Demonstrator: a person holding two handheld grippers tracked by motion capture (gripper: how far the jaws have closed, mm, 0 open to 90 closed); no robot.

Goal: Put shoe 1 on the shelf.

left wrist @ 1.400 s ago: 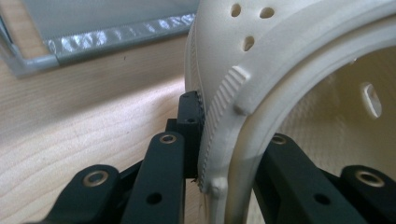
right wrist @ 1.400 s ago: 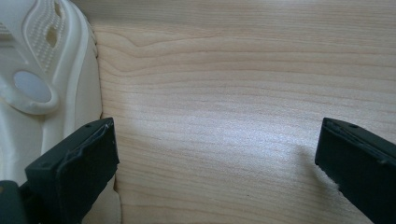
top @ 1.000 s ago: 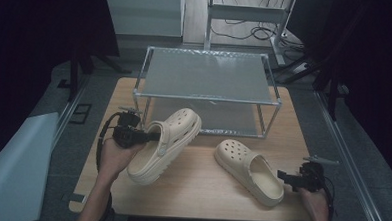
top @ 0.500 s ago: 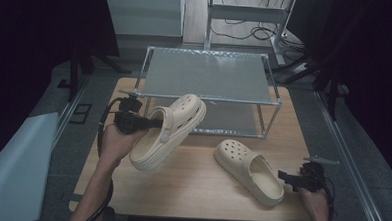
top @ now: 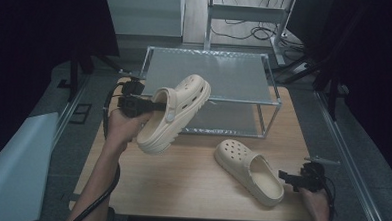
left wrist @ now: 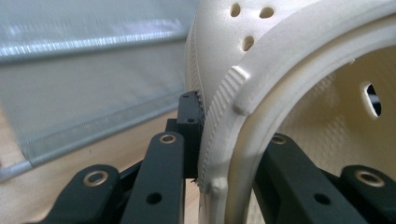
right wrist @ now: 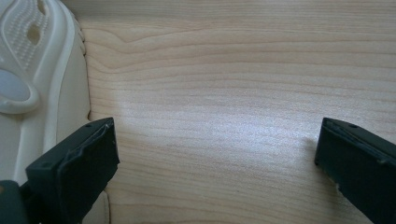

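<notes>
My left gripper [top: 151,106] holds one cream clog [top: 176,112] clear of the wooden worktop [top: 191,180], in front of the glass-and-metal shelf rack [top: 210,91]. In the left gripper view the jaws are clamped on the clog's [left wrist: 289,93] side wall at the heel opening: one pad presses the ribbed outer wall, the other sits inside the shoe against the textured lining (a firm pinch, no gap visible). In the high view the clog hangs tilted, toe toward the rack and raised, its treaded sole facing the worktop's left side. The toe overlaps the rack's top pane in that view; I cannot tell whether it touches it.

The second clog [top: 250,170] lies upright on the worktop to the right, toe toward the rack, heel toward the near edge. My right gripper [top: 287,177] rests low just beside its heel, near the right-hand corner. In the right gripper view its jaws stand wide, with bare wood between them; the left-hand jaw sits right against the second clog's [right wrist: 42,79] side.

Open worktop lies beneath the raised clog and between the two shoes. The rack's front posts and lower shelf close off the far side.
</notes>
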